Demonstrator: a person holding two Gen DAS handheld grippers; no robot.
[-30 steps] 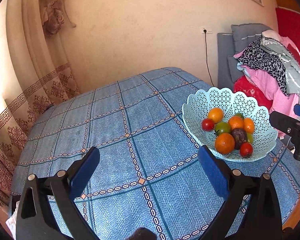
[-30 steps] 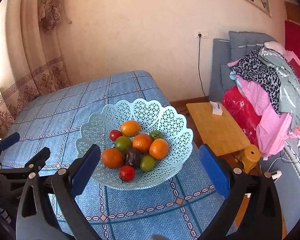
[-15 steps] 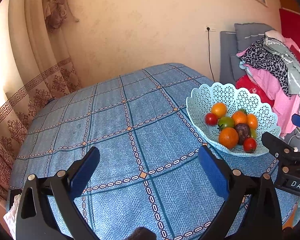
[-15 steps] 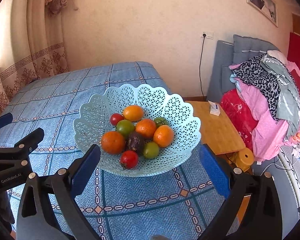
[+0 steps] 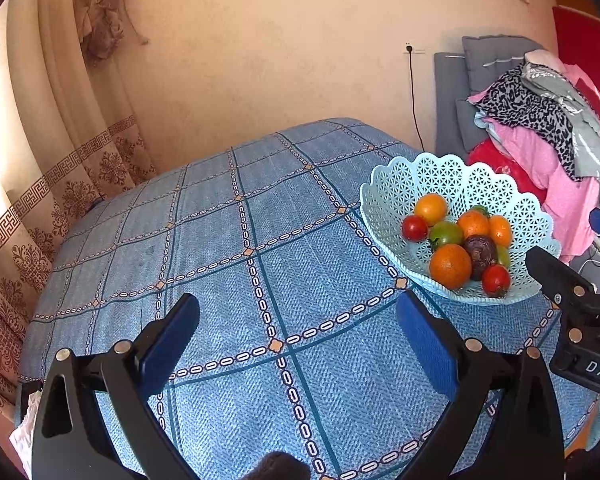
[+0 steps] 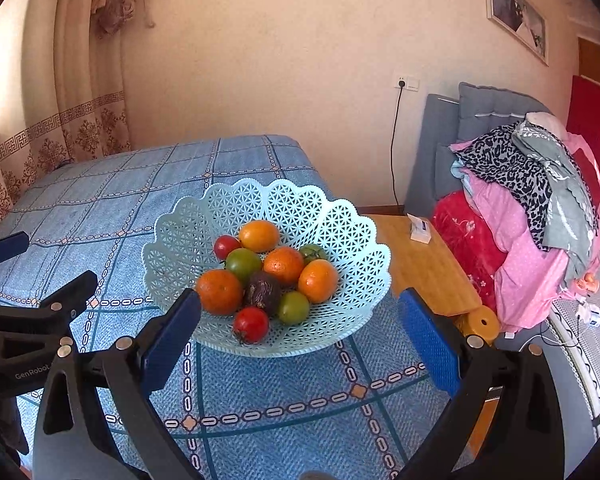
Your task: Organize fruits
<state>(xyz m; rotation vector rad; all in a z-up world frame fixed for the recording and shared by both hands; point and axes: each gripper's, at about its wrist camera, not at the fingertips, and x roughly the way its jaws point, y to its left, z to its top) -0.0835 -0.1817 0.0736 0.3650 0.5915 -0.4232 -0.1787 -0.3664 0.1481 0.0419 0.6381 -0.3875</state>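
1 basket point(image 6: 352, 240) beyond the right gripper point(image 6: 300, 320) fingers holds 4 oranges point(image 6: 219, 291), 2 red tomatoes point(image 6: 251, 324), 3 green, 1 dark fruit point(image 6: 263, 288). Both grippers, left gripper point(image 5: 298, 328) included, gape wide, holding nothing.

Both views bright, warm daylight entering from left through curtain point(image 5: 40, 184), which is blown out at the frame edge. Soft shadows on wall point(image 6: 280, 60). Strong fisheye bending; dark vignette in corners. Focus sharp throughout, no motion blur.
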